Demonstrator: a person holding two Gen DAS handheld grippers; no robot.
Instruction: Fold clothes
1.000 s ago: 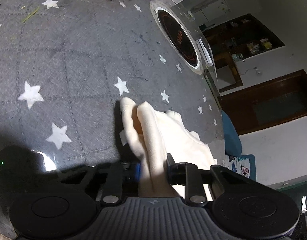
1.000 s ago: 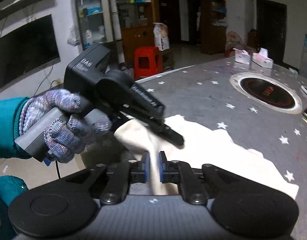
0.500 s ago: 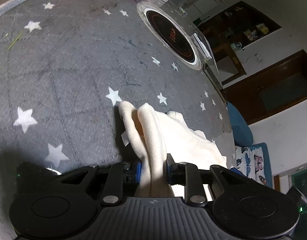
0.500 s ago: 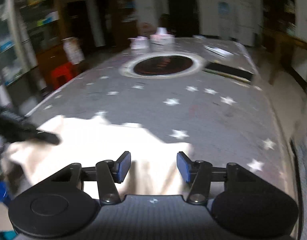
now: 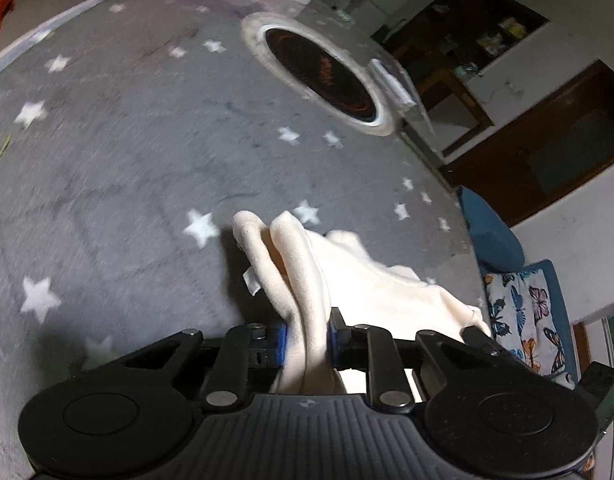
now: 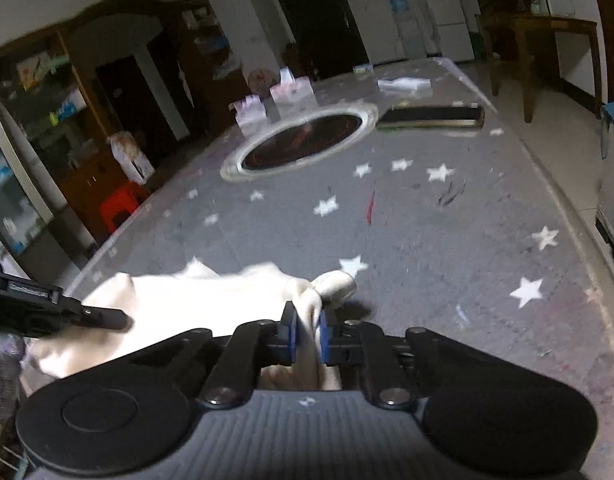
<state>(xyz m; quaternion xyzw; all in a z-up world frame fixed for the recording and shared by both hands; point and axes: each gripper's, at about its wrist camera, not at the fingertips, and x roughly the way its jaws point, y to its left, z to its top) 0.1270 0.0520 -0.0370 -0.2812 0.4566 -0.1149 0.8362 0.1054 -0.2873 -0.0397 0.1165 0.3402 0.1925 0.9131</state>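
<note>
Left gripper (image 5: 305, 338): blue pads clamped on a bunched double fold of the cream garment (image 5: 347, 276), fabric squeezed tight between the fingers. Two rounded fold lobes stick up past the fingertips.

Right gripper (image 6: 305, 332): also closed on the same cream garment (image 6: 195, 300), a gathered corner pinched between its blue pads, with a small knot of cloth poking out just past them.

Garment sits at the near edge of the table, spread between the two grippers, mostly lying on the grey star-print tablecloth (image 5: 107, 168). In the right wrist view the left gripper's black finger (image 6: 103, 317) shows at the left, touching the cloth edge.

Mid-table: bare grey cloth with white stars, some scuffs and a red streak (image 6: 370, 206).

Further out: round inset cooktop (image 6: 303, 142) with a pale ring. Beside it a flat dark rectangular object (image 6: 431, 116). Beyond the cooktop, two tissue boxes (image 6: 293, 90).

Off the table: red stool (image 6: 121, 206) on the left, butterfly-print cushion (image 5: 523, 312) on the right. Both views are motion-blurred.
</note>
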